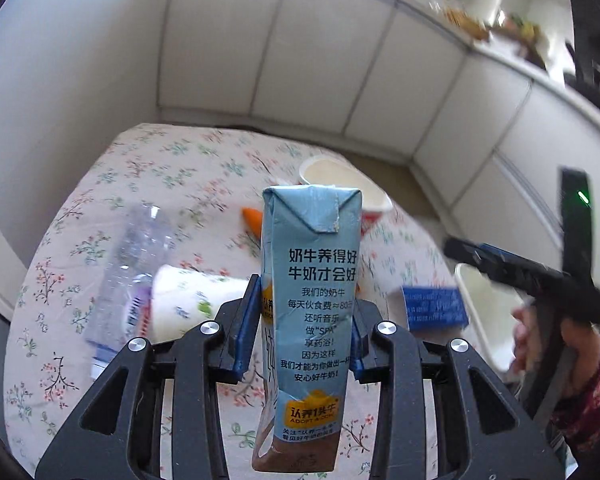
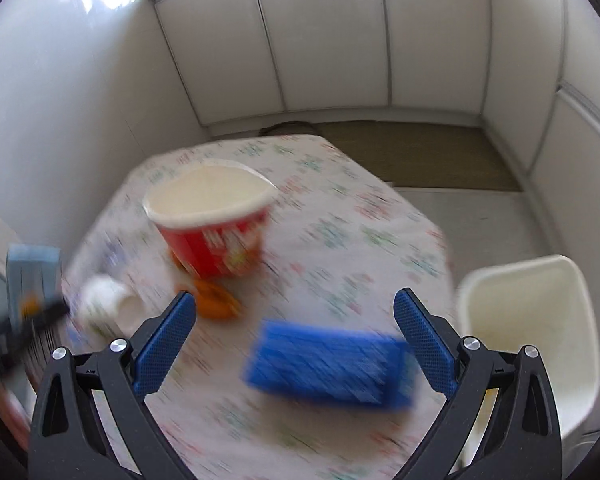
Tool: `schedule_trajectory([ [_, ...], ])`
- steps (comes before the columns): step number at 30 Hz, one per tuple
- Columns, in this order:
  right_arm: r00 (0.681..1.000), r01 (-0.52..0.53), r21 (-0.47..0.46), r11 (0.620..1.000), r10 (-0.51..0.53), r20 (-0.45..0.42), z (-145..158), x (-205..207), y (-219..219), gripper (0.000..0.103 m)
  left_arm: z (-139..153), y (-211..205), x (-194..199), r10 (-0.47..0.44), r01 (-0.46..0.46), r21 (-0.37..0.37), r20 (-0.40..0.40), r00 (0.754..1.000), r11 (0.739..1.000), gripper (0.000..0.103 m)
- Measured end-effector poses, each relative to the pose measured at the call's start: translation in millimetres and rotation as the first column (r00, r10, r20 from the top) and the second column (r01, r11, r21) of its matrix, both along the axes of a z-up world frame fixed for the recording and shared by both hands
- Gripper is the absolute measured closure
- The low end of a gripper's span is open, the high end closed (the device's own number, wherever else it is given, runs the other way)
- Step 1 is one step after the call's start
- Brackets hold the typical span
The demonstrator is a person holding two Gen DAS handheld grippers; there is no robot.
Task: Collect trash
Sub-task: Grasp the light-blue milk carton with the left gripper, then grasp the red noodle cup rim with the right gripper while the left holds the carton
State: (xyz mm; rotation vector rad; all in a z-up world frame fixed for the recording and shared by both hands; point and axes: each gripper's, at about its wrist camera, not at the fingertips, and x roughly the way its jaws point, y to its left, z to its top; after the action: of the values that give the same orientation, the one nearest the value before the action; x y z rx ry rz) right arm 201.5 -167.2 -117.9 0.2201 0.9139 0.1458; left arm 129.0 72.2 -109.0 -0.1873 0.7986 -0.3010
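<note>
Left gripper (image 1: 306, 324) clamped on light-blue milk carton (image 1: 312, 280), creased, upright, lifted above table (image 1: 148, 176) centre. Right gripper (image 2: 294, 344) jaws apart, empty. Carton's base cut off; right view motion-blurred.

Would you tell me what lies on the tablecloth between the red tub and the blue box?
Only bare floral tablecloth lies between the red tub and the blue box; the right wrist view shows this, though blurred.
</note>
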Motion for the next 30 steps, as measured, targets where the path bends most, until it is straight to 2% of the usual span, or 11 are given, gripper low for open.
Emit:
schedule_trajectory([
  [4, 0.995, 0.044, 0.133, 0.990, -0.031, -0.100, -2, 39, 8, 0.007, -9, 20, 13, 0.053, -0.054, -0.042, -0.031, 0.998, 0.998, 0.068],
  [7, 0.980, 0.121, 0.220, 0.968, -0.080, -0.185, -12, 57, 8, 0.007, -12, 30, 19, 0.073, -0.076, -0.064, -0.049, 0.996, 0.995, 0.068],
  [10, 0.960, 0.207, 0.243, 0.947, -0.149, -0.237, -24, 70, 5, 0.008, -7, 33, 20, 0.073, -0.075, -0.070, -0.033, 0.997, 0.995, 0.068],
  [11, 0.954, 0.222, 0.241, 0.945, -0.159, -0.256, -29, 75, 5, 0.012, -6, 33, 19, 0.068, -0.070, -0.070, -0.027, 0.997, 0.995, 0.068],
  [13, 0.942, 0.230, 0.236, 0.944, -0.155, -0.298, -40, 86, 9, 0.029, -4, 33, 17, 0.056, -0.057, -0.070, -0.017, 0.998, 0.996, 0.068],
  [15, 0.935, 0.229, 0.240, 0.943, -0.144, -0.325, -50, 90, 14, 0.051, -3, 33, 19, 0.051, -0.052, -0.070, -0.013, 0.999, 0.996, 0.068],
  [16, 0.935, 0.223, 0.244, 0.944, -0.136, -0.329, -52, 91, 15, 0.059, -3, 34, 20, 0.051, -0.052, -0.071, -0.010, 0.999, 0.996, 0.068],
  [18, 0.938, 0.215, 0.234, 0.948, -0.134, -0.320, -54, 90, 18, 0.082, -2, 37, 20, 0.055, -0.056, -0.076, -0.004, 0.998, 0.996, 0.068],
  [20, 0.946, 0.194, 0.230, 0.954, -0.120, -0.300, -53, 88, 21, 0.097, -1, 41, 21, 0.066, -0.065, -0.086, 0.001, 0.998, 0.994, 0.068],
  [30, 0.985, 0.114, 0.167, 0.979, -0.089, -0.150, -14, 67, 35, 0.100, 2, 43, 18, 0.093, -0.092, -0.091, 0.017, 0.995, 0.992, 0.068],
])
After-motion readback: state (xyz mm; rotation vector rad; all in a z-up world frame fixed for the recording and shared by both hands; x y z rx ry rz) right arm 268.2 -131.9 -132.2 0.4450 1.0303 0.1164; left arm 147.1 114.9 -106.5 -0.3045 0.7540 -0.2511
